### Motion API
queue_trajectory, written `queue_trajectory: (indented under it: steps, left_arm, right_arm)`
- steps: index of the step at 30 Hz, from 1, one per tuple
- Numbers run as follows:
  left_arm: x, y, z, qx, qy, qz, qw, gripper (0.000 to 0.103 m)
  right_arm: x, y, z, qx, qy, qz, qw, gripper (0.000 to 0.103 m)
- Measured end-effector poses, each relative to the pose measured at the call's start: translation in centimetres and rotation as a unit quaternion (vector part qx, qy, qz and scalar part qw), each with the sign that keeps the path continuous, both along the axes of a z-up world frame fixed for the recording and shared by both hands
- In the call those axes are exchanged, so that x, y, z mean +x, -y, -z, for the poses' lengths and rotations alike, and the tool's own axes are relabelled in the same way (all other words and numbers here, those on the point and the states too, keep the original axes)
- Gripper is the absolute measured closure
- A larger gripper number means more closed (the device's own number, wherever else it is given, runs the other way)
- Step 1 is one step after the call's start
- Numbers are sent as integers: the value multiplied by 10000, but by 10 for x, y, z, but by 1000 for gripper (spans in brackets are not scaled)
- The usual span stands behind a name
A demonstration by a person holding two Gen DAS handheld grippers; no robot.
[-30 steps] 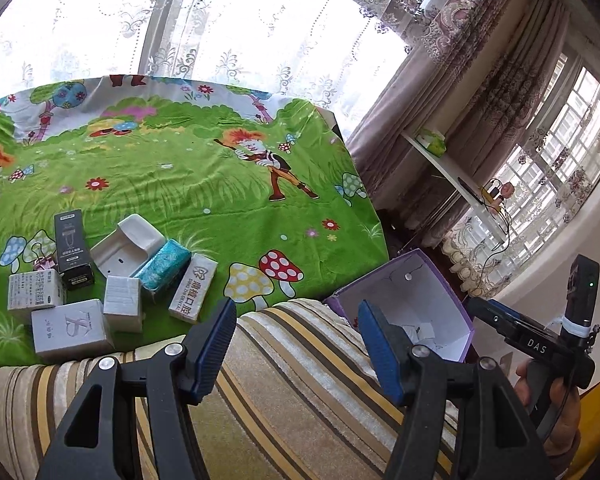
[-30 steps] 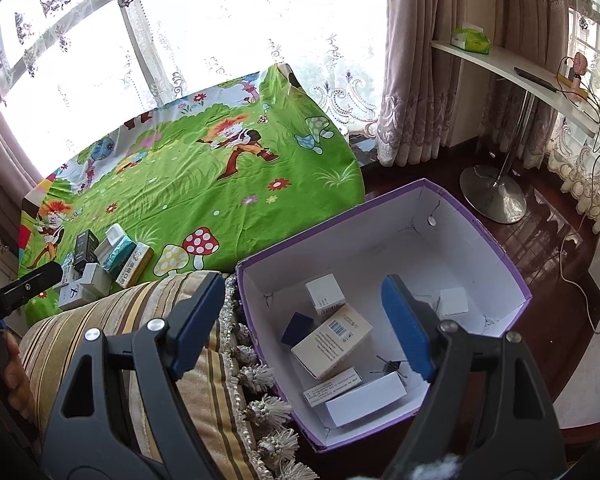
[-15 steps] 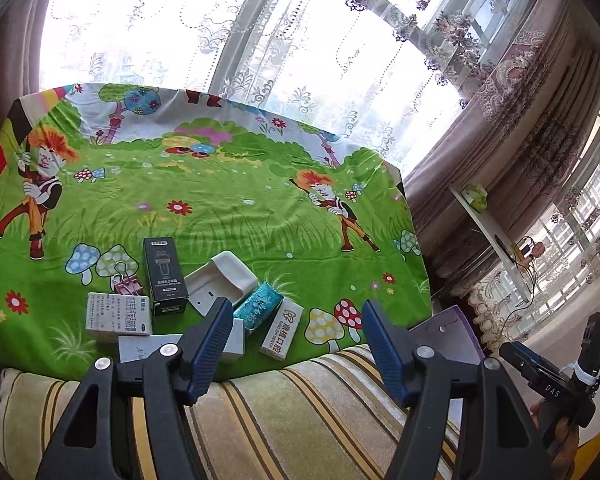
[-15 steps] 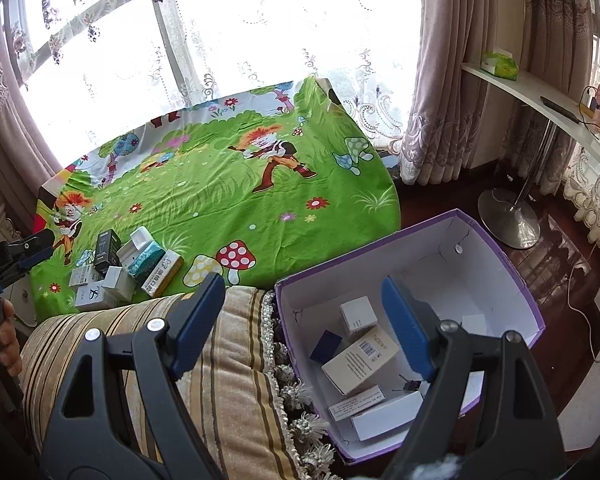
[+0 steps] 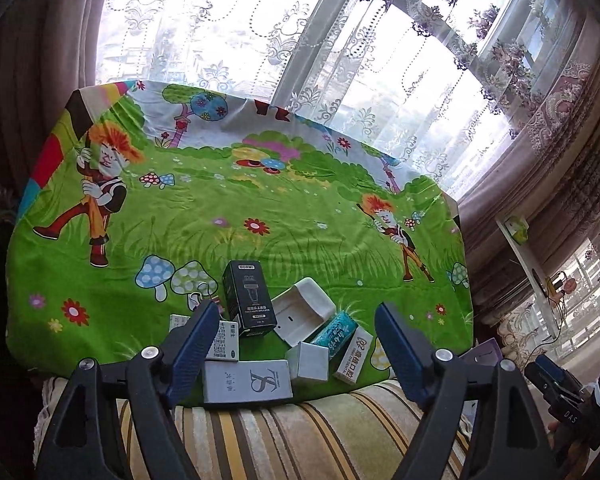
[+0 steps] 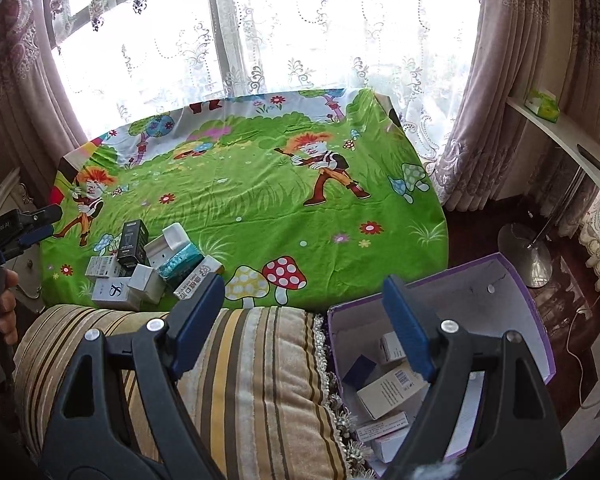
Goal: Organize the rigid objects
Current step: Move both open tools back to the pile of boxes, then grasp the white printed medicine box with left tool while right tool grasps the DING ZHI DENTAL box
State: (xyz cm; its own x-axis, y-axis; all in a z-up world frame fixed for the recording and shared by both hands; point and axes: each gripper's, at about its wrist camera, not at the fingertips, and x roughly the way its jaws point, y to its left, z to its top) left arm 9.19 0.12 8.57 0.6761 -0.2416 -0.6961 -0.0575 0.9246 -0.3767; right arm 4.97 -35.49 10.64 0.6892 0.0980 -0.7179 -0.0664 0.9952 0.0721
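Boxes (image 5: 260, 344) sat packed around the black box (image 5: 249, 299) on the table (image 5: 260, 208). My left tongs (image 5: 294, 350) had just been widening, empty; right tongs (image 6: 302, 330) gaped empty. I feared nudging neighbours.

Left tool (image 5: 296, 352): black triangular frames with cut-out holes, silver screws at the pivots, and two blue ribbed pads (image 5: 194, 342). Right tool (image 6: 304, 324) is built the same. Its black handle carries white "DAS" lettering; the left's reads "GenRobot AI".
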Motion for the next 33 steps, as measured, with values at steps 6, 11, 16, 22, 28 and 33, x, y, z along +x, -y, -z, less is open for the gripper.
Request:
queue_trajectory:
  steps: [6,11,16,22,28,33]
  left_arm:
    - [14,-21,15,249,-378,-327,9984,18]
    - [20,-33,35,340,-623,-518,9961,13]
    - [29,-35,55,410,-897,-529,9937,8]
    - [37,-40,77,483,-1200,-531,9902,8]
    - [42,-38,95,575,-1497,-421,9862,8]
    - [44,-30,98,700,-1548,-313,9850,8]
  right_arm:
    - [19,-35,0,-146,-16,-406,9991,19]
    - [37,-63,8,-157,-130,-750,9970,17]
    - [58,-91,28,-423,-322,-1136,9921,14]
    - [77,-116,64,-915,-625,-1730,9787,14]
    - [87,-133,97,-1498,-901,-2490,9526,14]
    - [92,-140,113,-1551,-1067,-2906,9381,13]
